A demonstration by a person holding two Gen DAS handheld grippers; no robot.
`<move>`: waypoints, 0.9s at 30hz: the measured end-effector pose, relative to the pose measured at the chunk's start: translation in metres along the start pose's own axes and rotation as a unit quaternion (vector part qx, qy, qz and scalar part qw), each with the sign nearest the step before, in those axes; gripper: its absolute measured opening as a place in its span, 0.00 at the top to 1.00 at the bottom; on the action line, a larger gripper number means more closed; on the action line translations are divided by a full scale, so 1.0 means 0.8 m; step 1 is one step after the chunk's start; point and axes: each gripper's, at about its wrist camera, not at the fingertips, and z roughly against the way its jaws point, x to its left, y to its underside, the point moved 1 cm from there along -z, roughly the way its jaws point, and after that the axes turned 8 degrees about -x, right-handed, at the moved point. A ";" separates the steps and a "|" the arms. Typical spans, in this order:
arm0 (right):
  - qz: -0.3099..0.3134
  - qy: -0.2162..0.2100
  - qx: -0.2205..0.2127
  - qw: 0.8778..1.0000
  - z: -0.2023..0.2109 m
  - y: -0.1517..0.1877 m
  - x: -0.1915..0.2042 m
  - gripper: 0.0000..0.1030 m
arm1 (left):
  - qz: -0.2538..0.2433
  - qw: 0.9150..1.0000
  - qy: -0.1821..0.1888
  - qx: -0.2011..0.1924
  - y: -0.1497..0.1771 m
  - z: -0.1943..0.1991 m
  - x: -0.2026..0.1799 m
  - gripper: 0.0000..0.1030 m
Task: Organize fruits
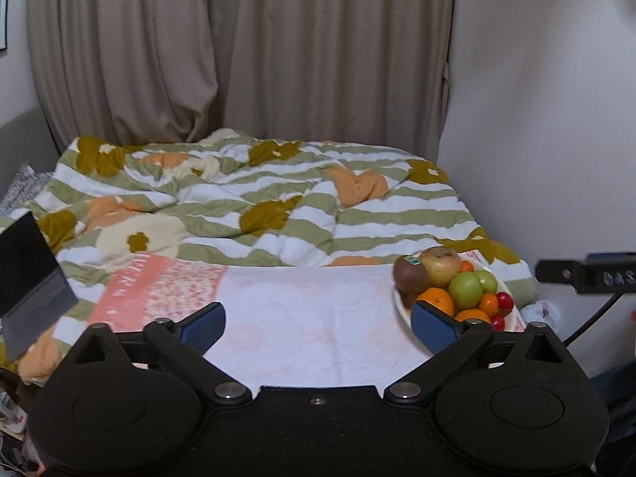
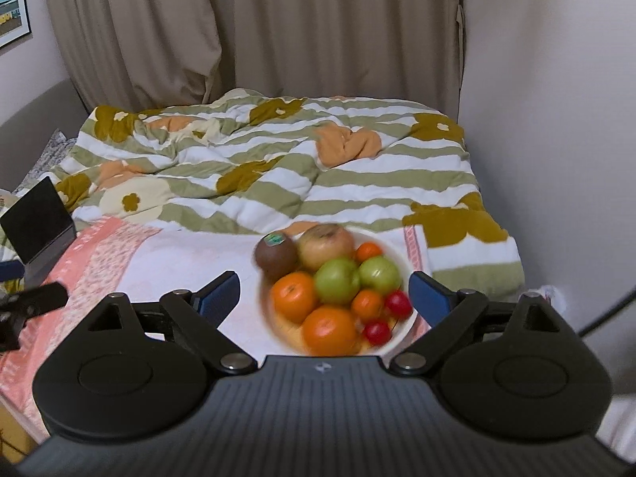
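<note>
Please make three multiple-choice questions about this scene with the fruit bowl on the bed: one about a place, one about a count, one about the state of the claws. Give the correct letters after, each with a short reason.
1. Where does the white bowl stand?
A. on the pale towel spread over the bed
B. on the floor
C. on a wooden shelf

2. How many green fruits lie in the bowl?
A. none
B. two
C. five

3. What is the state of the two claws?
A. both shut on fruit
B. the left holds the bowl
C. both open and empty

Answers:
1 A: the towel lies under the bowl, on top of the striped flowered quilt.
2 B: two green fruits sit side by side in the middle, among the oranges and small red fruits.
3 C: the left claw and the right claw each show their blue fingers wide apart with nothing between them.
</note>
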 end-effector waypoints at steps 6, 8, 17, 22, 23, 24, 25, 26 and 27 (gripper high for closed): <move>-0.010 0.007 0.015 1.000 0.046 0.033 0.050 0.00 | -0.009 1.000 -0.013 0.010 0.020 0.027 0.026 0.00; -0.011 0.007 0.021 1.000 0.056 0.044 0.063 0.00 | -0.013 1.000 -0.016 0.012 0.029 0.033 0.031 0.00; -0.014 0.022 0.031 0.999 0.076 0.070 0.087 0.00 | -0.020 0.999 -0.022 0.014 0.049 0.056 0.047 0.00; -0.015 0.028 0.036 0.999 0.078 0.074 0.088 0.00 | -0.021 0.999 -0.025 0.011 0.051 0.062 0.051 0.00; -0.015 0.029 0.035 0.999 0.078 0.075 0.089 0.00 | -0.022 0.999 -0.025 0.011 0.051 0.063 0.052 0.00; -0.014 0.030 0.035 0.999 0.079 0.075 0.090 0.00 | -0.023 0.999 -0.026 0.011 0.052 0.063 0.052 0.00; -0.013 0.031 0.035 0.999 0.080 0.076 0.091 0.00 | -0.023 0.999 -0.026 0.011 0.052 0.064 0.053 0.00; -0.013 0.031 0.036 0.999 0.080 0.077 0.091 0.00 | -0.022 0.999 -0.025 0.011 0.052 0.064 0.053 0.00; -0.013 0.031 0.037 0.999 0.080 0.078 0.092 0.00 | -0.022 0.999 -0.025 0.011 0.052 0.064 0.053 0.00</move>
